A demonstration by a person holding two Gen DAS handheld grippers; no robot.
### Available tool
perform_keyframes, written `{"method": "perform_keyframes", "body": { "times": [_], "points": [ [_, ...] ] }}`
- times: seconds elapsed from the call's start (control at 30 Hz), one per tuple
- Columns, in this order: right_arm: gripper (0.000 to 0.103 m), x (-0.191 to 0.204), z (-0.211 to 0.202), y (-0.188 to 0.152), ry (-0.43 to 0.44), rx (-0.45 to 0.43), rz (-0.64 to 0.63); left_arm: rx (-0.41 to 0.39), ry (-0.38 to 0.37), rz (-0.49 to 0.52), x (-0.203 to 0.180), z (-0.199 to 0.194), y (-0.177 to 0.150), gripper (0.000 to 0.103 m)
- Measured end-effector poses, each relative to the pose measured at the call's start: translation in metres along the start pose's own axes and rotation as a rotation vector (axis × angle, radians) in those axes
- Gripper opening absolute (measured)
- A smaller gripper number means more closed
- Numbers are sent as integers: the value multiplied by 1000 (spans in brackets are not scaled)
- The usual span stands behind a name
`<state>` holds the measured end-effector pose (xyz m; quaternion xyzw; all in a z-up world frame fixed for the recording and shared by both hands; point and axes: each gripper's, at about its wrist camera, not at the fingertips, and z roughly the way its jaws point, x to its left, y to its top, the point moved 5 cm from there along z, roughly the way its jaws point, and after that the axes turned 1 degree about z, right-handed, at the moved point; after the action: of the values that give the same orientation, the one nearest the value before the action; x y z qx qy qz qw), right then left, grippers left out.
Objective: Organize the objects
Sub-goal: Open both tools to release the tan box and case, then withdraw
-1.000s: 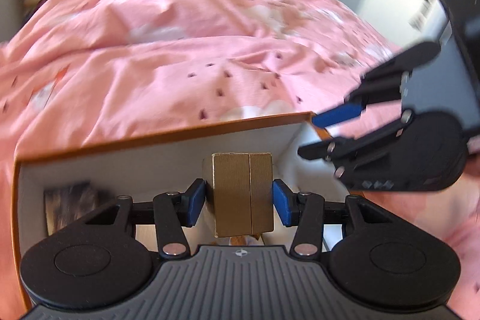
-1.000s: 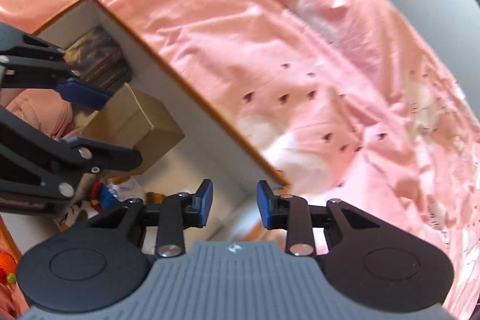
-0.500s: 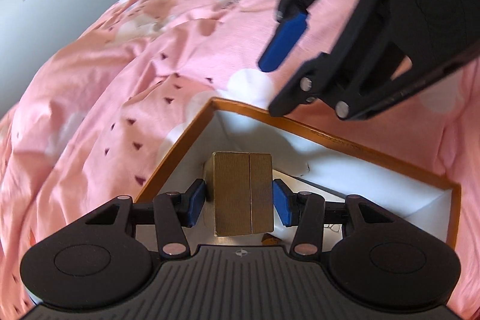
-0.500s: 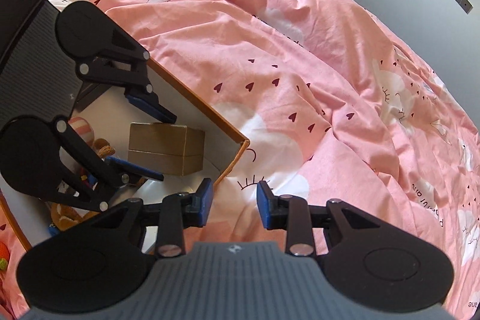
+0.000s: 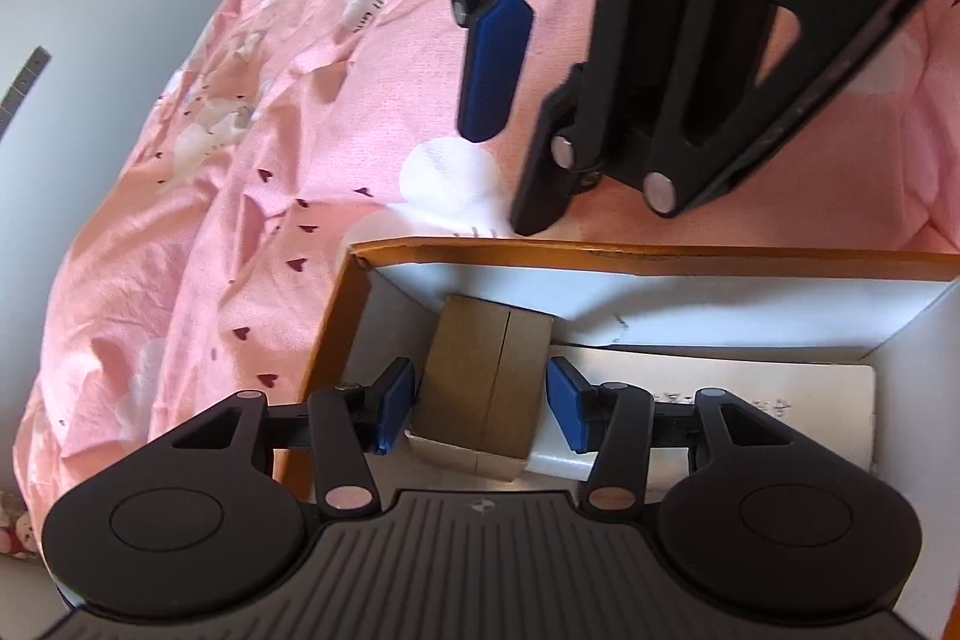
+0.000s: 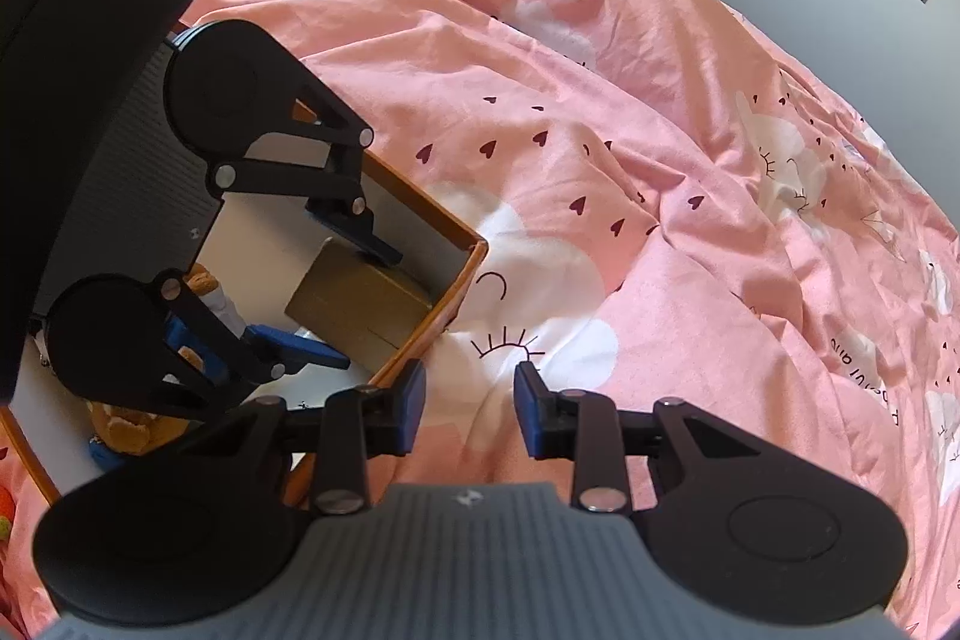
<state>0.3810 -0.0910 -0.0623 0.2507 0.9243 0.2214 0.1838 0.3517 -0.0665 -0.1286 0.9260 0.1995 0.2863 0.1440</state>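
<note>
A small brown cardboard box (image 5: 486,382) rests tilted in the corner of an orange storage box (image 5: 660,253) with white inner walls. My left gripper (image 5: 480,409) reaches down into that corner with the brown box between its blue pads. Its jaws are opening, and a thin gap shows on each side of the box. The right wrist view shows the same brown box (image 6: 354,304) between the left gripper (image 6: 360,307) fingers. My right gripper (image 6: 470,403) hangs open over the pink bedspread just outside the orange box's corner (image 6: 474,250), with nothing between its fingers.
The orange box lies on a rumpled pink bedspread (image 6: 660,160) with hearts and clouds. Inside it are a flat white packet (image 5: 750,400) and stuffed toys (image 6: 207,283). The right gripper (image 5: 507,175) hovers close above the box's far rim. A grey wall stands behind the bed.
The left gripper rolled and sank into the orange box's corner with the brown box, and its pads have parted from it. The right gripper drifted a little along the box's outer edge.
</note>
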Motion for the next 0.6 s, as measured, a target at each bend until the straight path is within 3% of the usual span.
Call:
{"method": "perform_keyframes", "body": {
  "times": [0.23,0.43,0.6],
  "points": [
    [35,1,0,0,-6,6,11,11,16,-30,3,-9,-3,58],
    [35,4,0,-2,-6,20,8,112,-50,-302,21,-12,-23,57],
    [35,7,0,-1,-13,26,1,135,-100,-453,30,-9,-34,29]
  ]
}}
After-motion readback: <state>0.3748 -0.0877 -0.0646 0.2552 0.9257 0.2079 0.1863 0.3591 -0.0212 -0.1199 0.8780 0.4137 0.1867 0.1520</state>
